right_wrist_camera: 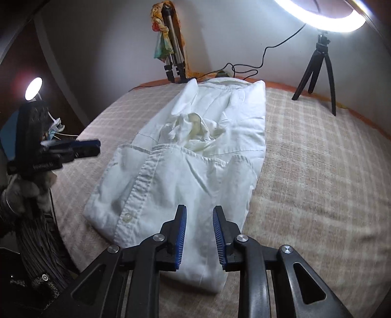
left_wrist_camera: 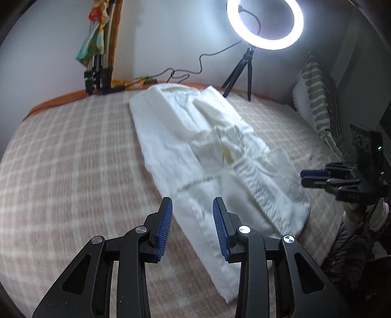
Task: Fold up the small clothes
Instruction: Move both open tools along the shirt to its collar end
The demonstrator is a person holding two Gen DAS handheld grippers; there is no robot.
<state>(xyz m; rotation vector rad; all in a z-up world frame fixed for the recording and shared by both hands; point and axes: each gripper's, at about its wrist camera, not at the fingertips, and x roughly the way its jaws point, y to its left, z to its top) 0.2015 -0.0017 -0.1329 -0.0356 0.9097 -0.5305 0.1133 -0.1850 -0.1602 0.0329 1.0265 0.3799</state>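
White shirt, partly folded into a long strip, lying on a checked blanket that covers the bed. The collar end lies at the far side, near the wall; the hem end lies nearest the cameras. Both side panels are turned in over the middle, and the button placket runs along the near left part, with one button visible. Crumpled fabric is bunched at the centre of the strip.

Left gripper: fingers apart, nothing between the blue pads, poised above the near left edge of the shirt and not touching it. The left view is blurred.

Right gripper: fingers apart, nothing clamped, poised over the near hem of the shirt; contact with the cloth cannot be told. In the left view it appears at the right edge of the bed, beside the shirt, with a sleeve below it.

Background: a lit ring light on a small tripod stands at the far right edge of the bed, its cable trailing along the wall. A striped pillow leans at the right. A second, folded tripod stands against the far wall.
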